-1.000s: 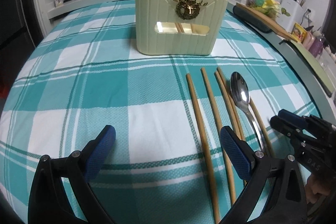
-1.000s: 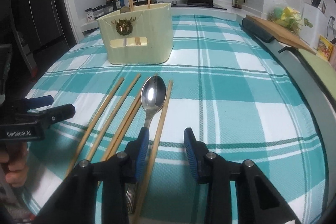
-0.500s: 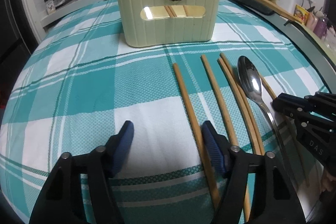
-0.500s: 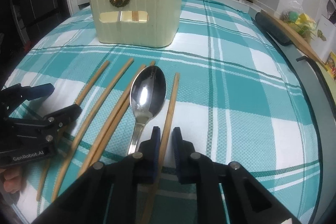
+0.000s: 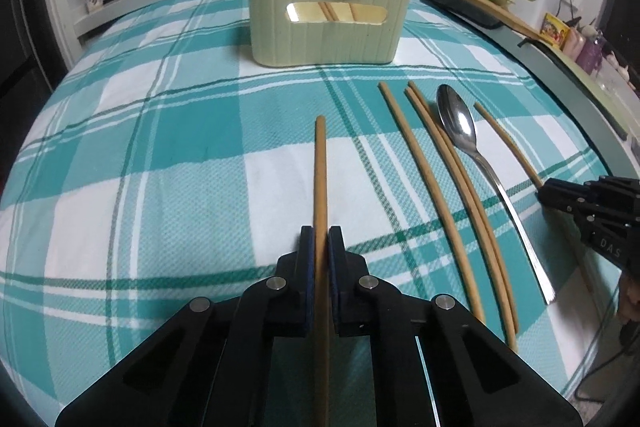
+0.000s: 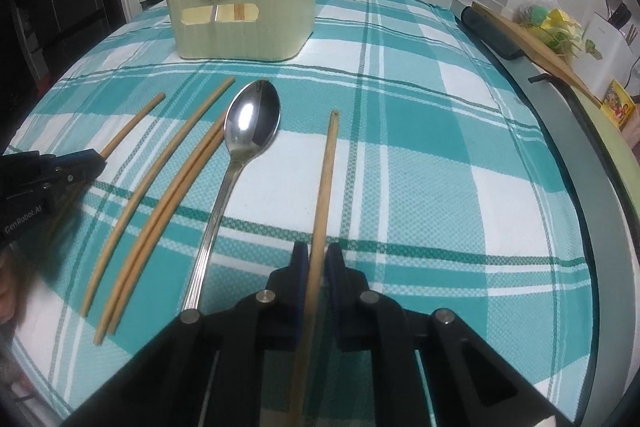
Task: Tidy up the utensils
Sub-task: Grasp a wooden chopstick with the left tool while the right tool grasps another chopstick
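Both tongs clamped: left gripper (image 5: 319,247) holds the leftmost chopstick (image 5: 320,163), right gripper (image 6: 318,259) the rightmost chopstick (image 6: 326,171), each shaft running straight ahead toward the cream holder (image 5: 324,23) at the tablecloth's (image 5: 160,147) far edge, left nearer.

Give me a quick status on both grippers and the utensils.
Left gripper shut on leftmost chopstick. Right gripper shut on rightmost chopstick. Spoon and three chopsticks lie on cloth. Path to holder clear.
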Motion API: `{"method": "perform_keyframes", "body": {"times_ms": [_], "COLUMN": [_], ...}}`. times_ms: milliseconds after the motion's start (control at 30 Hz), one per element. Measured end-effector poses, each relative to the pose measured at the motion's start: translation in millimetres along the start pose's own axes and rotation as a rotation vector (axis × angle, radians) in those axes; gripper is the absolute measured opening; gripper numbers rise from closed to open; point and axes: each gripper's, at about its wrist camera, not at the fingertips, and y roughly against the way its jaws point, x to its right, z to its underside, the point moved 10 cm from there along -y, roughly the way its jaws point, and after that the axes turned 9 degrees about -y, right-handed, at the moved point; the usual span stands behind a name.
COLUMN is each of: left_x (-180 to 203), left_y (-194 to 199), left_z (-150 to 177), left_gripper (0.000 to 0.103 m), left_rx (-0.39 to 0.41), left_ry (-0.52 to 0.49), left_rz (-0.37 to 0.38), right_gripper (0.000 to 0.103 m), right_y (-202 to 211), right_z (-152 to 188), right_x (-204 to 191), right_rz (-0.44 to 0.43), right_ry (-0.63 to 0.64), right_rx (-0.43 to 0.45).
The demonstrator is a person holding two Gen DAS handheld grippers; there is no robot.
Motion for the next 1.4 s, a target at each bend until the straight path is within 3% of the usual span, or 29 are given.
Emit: {"method": "perform_keyframes", "body": {"times_ms": [100,167,233,267,500,700,933,1033,1133,1400], "left_x": [-5.9,-5.7,-6.0,-7.7,-15.7,-8.7,-7.4,-4.6,-4.9,-13.6], "left_y": [5.6,6.8,8.5,9.5,-3.7,-25.1,-42.1,-46.1,-48.0,-13.7], "left_z": [8.1,9.0,7.0,4.6,-11.6,-28.1,-51.1,-56.7,-60.6,-81.1], "left_gripper": [0.008,0.019,0.052,0.057,0.060,0.055,0.025,0.007,0.005,0.005], "left_rx": [-0.025,-0.047,-0.061,-0.063,-0.103,-0.134,-0.157,-0.138,-0.117,-0.013], "left_ry": [0.025,0.025,0.023,0.018,-0.056,-0.137,-0.156,-0.174,-0.151,-0.111], "left_rz": [0.027,0.059,0.080,0.078,0.081,0.075,0.081,0.073,0.077,0.062], "right_gripper": [0.012,0.015,0.025,0.027,0.028,0.028,0.027,0.014,0.007,0.006], "right_y": [2.2,1.6,-0.2,-0.6,-7.9,-27.3,-52.3,-60.7,-66.2,-45.1], "right_z": [4.0,4.1,1.6,1.0,-10.2,-33.6,-70.1,-81.3,-88.7,-102.5], "right_x": [3.9,4.5,3.7,2.8,-2.2,-10.6,-12.2,-13.5,-13.0,-12.4], "right_rz": [-0.022,-0.039,-0.071,-0.085,-0.087,-0.063,-0.086,-0.080,-0.091,-0.164], "right_ry": [-0.018,-0.028,-0.042,-0.051,-0.014,0.035,0.037,0.052,0.034,-0.043], "right_rx": [-0.013,-0.022,-0.043,-0.053,-0.097,-0.088,-0.102,-0.107,-0.107,-0.032]}}
